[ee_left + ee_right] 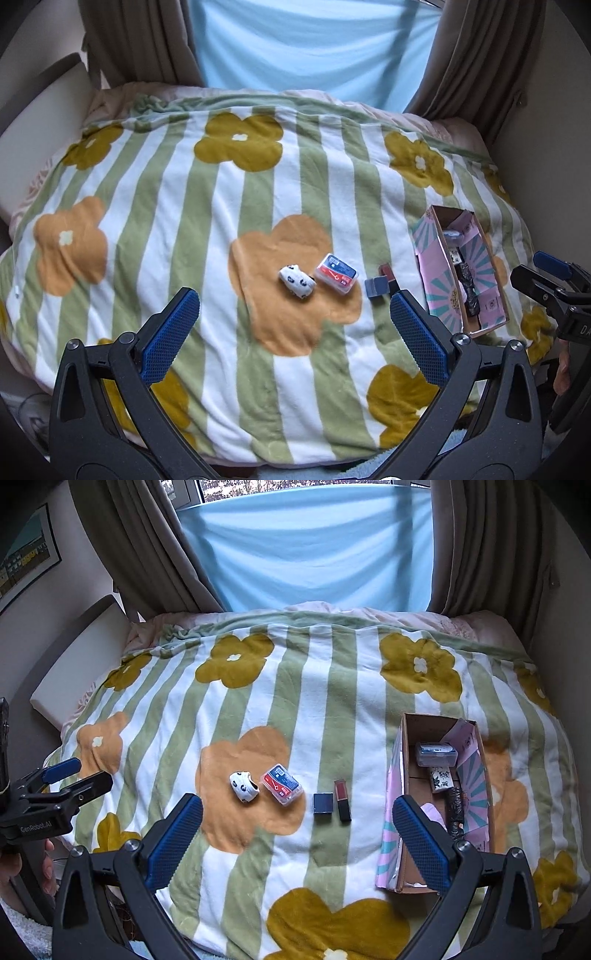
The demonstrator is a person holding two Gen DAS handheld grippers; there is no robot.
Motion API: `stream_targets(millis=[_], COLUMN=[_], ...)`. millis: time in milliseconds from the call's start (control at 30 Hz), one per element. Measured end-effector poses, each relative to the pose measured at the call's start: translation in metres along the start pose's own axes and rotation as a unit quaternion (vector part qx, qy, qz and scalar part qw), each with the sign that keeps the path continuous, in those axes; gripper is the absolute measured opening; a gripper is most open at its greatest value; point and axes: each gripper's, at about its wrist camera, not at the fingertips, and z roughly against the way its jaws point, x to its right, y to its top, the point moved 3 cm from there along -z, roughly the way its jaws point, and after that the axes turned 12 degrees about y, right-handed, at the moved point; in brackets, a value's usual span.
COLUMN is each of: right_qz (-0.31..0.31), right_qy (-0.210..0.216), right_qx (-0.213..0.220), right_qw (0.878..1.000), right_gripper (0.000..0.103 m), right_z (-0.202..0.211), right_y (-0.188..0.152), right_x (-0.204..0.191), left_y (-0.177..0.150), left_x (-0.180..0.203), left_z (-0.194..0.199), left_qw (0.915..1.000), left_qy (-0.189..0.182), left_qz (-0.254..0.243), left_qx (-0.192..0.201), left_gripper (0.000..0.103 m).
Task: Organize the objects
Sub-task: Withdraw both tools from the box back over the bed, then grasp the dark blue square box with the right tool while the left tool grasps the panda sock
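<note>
I see both grippers, left (pixel 294 312) and right (pixel 297 821), spread and empty above the striped floral blanket's (pixel 236 709) near edge; the small clear plastic case with red-blue card (pixel 282 784) lies ahead, mid-blanket.

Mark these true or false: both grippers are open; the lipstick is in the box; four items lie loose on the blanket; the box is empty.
1. Both the left gripper and right gripper are open, holding nothing. True.
2. The lipstick is in the box. False: it lies on the blanket, beside the dark square case.
3. Four items lie loose on the blanket. True.
4. The box is empty. False: several items are inside.
</note>
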Motion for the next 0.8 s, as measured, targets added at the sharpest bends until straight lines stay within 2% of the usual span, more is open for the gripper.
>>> stream_targets(millis=[333,633,800], right_qz=[0.002,0.003,0.009], right_qy=[-0.011,-0.034,-0.047], right_qx=[0.025,0.030,0.026], right_qw=[1.000,0.999,0.999], right_gripper=[0.102,0.095,0.091], right_z=[-0.020,-0.081,-0.129], right_y=[-0.006,-0.020,-0.035], right_x=[0.003,0.020,0.036], left_y=[0.005,0.004,-0.002], left_x=[0.013,0.028,0.039], left_z=[-0.034,-0.105,-0.151], left_qw=[0.9988,0.9940,0.9897], left_qy=[-0.013,-0.034,-0.049], left_qz=[-0.047,-0.104,-0.131], left_qx=[0.003,0.009,0.030], left_gripper=[0.103,0.103,0.103])
